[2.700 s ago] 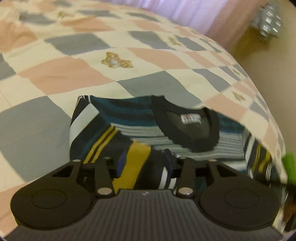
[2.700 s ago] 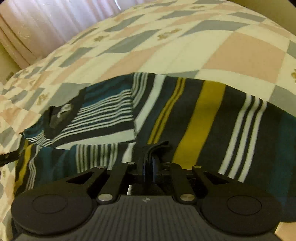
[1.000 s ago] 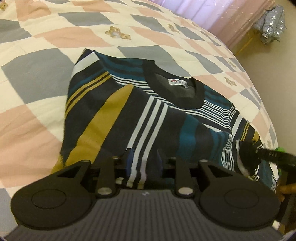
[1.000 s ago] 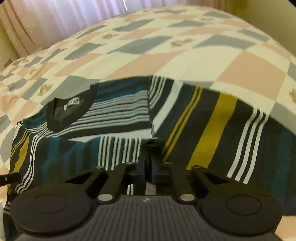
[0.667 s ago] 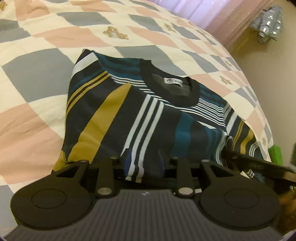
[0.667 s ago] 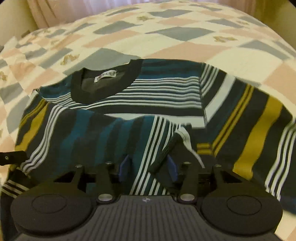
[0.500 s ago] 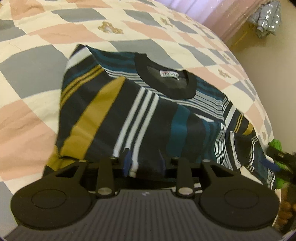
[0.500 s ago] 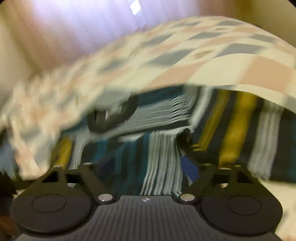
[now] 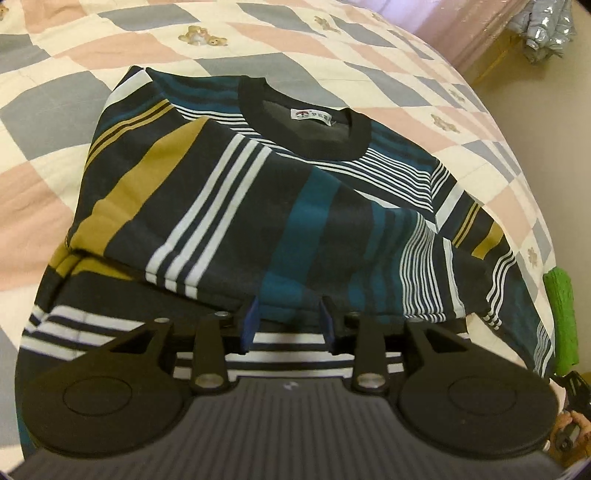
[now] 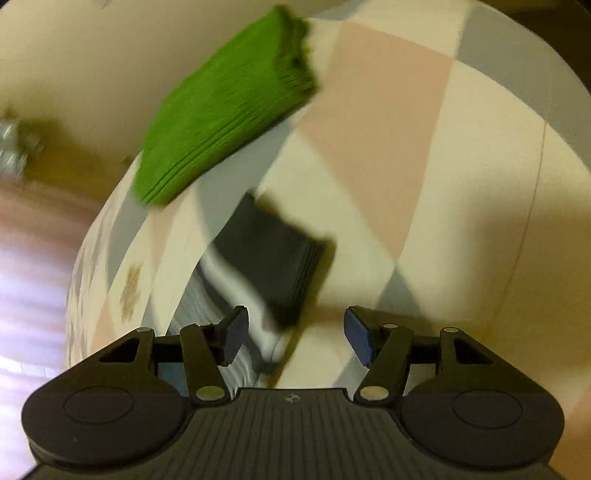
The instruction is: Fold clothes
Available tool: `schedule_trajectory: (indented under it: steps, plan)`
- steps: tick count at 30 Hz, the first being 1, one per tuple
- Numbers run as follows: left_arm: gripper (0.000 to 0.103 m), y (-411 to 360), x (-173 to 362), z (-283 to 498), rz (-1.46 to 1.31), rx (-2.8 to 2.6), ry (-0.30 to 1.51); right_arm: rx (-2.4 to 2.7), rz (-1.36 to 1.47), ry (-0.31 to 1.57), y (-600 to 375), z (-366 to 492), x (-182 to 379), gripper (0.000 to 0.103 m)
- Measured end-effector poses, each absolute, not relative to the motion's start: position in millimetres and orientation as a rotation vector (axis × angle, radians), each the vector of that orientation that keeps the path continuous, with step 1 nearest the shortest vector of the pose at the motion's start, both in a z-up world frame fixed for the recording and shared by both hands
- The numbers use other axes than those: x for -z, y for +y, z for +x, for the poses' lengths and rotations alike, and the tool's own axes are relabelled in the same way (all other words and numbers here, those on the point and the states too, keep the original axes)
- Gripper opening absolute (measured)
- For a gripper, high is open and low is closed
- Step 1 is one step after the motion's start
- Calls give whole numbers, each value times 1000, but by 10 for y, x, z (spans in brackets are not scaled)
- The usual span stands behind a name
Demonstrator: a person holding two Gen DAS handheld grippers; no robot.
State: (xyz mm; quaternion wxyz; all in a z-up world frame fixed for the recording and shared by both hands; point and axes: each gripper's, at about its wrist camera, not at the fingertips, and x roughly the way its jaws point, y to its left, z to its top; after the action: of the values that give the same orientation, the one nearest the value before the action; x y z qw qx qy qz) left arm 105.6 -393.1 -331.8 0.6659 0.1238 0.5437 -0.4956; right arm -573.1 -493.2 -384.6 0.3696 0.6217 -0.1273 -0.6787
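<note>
A striped sweater (image 9: 258, 206) in navy, teal, mustard and white lies on the checked quilt (image 9: 44, 110), collar away from me, both sleeves folded across its front. My left gripper (image 9: 289, 323) hovers at the near edge of the folded layer. Its jaws are opening and that edge lies flat between the fingertips (image 9: 248, 325) without being pressed. The right wrist view is motion-blurred. There, my right gripper (image 10: 293, 338) is open with its jaws closing. A dark corner of the sweater (image 10: 273, 258) sits just ahead of it, touching neither pad.
A folded green cloth (image 10: 221, 110) (image 9: 561, 317) lies near the bed's edge beside the sweater's right side. A hand (image 9: 578, 421) shows at the lower right. Beyond the bed edge are bare floor (image 9: 561, 122) and a silvery bundle (image 9: 546, 29).
The right gripper let go of the folded sleeve, opened, rolled and swung off to the sweater's corner by the green cloth. The left gripper drew back a little and its jaws widened.
</note>
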Motion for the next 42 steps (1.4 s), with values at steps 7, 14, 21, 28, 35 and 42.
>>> schedule_trajectory:
  steps: [7,14,21,28,35,42]
  plan:
    - [32,-3712,3111,1136,210,1054,1222,1758,1434,-144,-5253,-5632,3740,10]
    - [33,-3271,2902,1667,222,983,1165,1455,707,283,-5366,-3862,2357,9]
    - [34,-2757,2865,2489,141,944,1175,878,499,288,-4730,-1109,1779,9]
    - [41,-2445,3165,3262,91,892,1219,515,509,544,-3941,971,2566,32]
    - [53,-2653,3794,3407,-230,937,1449,549,619,727,-3782,850,3091,53]
    - [16,-2970,4224,3316,-398,850,1550,890,566,681,-4329,-523,2865,53]
